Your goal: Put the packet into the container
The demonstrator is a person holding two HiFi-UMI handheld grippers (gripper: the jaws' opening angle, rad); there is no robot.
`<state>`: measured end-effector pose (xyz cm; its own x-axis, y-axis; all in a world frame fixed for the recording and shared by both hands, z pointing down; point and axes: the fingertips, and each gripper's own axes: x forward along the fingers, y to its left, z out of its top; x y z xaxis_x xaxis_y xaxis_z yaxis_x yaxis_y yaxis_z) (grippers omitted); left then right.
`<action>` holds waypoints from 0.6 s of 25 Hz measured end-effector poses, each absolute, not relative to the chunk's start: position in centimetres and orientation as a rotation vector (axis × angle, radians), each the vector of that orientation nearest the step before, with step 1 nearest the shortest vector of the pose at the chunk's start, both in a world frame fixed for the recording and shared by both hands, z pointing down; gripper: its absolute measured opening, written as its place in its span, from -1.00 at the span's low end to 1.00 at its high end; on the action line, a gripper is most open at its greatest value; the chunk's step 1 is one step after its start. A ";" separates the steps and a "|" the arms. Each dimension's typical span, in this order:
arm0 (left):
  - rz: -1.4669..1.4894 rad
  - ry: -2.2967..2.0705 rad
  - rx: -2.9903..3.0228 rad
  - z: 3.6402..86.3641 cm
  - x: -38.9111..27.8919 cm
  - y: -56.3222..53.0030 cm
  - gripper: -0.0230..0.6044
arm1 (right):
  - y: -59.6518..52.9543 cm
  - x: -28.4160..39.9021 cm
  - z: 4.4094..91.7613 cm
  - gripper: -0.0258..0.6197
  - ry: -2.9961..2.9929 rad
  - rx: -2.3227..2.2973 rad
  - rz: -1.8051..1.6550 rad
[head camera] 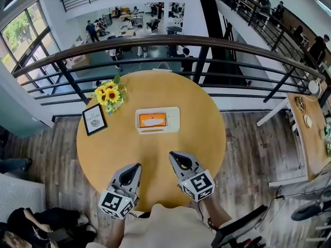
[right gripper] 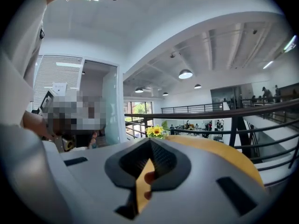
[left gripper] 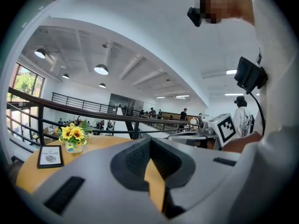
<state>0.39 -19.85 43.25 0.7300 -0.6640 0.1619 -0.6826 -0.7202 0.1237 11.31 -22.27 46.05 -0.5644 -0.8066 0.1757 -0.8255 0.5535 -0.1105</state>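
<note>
A white container [head camera: 173, 119] lies at the middle of the round wooden table [head camera: 207, 138], with an orange packet [head camera: 152, 120] lying flat inside it. My left gripper [head camera: 135, 168] hovers over the table's near edge, left of centre, jaws together and nothing between them. My right gripper [head camera: 174, 156] sits beside it, a little farther in, also shut and empty. Both point toward the container, well short of it. In the left gripper view the left gripper [left gripper: 150, 141] has its jaws closed, and in the right gripper view the right gripper [right gripper: 149, 142] does too. Neither view shows the container.
A vase of sunflowers [head camera: 109, 94] and a small black picture frame [head camera: 94, 119] stand at the table's left rim. A dark curved railing [head camera: 170, 41] runs behind the table, with a drop to a lower floor beyond. Another table [head camera: 310, 123] stands at the right.
</note>
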 end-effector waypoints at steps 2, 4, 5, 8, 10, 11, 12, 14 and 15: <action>0.142 -1.052 2.779 42.9 0.3 -18.8 -0.91 | -19.9 10.7 45.7 -0.90 -2.668 1.451 0.281; 0.130 -1.017 2.800 42.7 -0.1 -17.3 -0.91 | -17.6 10.0 45.4 -0.90 -2.639 1.496 0.265; 0.129 -1.001 2.808 42.6 -0.4 -16.3 -0.91 | -16.4 9.5 45.3 -0.90 -2.619 1.519 0.251; 0.127 -0.960 2.823 42.2 -2.2 -13.0 -0.91 | -12.5 7.4 44.6 -0.90 -2.599 1.570 0.252; 0.122 -0.942 2.823 42.0 -3.5 -10.9 -0.91 | -9.9 5.6 44.1 -0.90 -2.596 1.583 0.256; 0.121 -0.935 2.820 42.0 -4.0 -10.0 -0.91 | -8.8 4.8 43.9 -0.90 -2.594 1.587 0.256; 0.122 -0.926 2.817 42.1 -4.6 -9.2 -0.91 | -7.8 4.1 43.8 -0.90 -2.591 1.593 0.260; 0.125 -0.907 2.811 42.4 -5.4 -7.5 -0.91 | -5.9 3.0 43.9 -0.90 -2.586 1.614 0.279; 0.123 -0.895 2.810 42.6 -5.7 -6.7 -0.91 | -4.9 2.7 44.0 -0.91 -2.583 1.628 0.292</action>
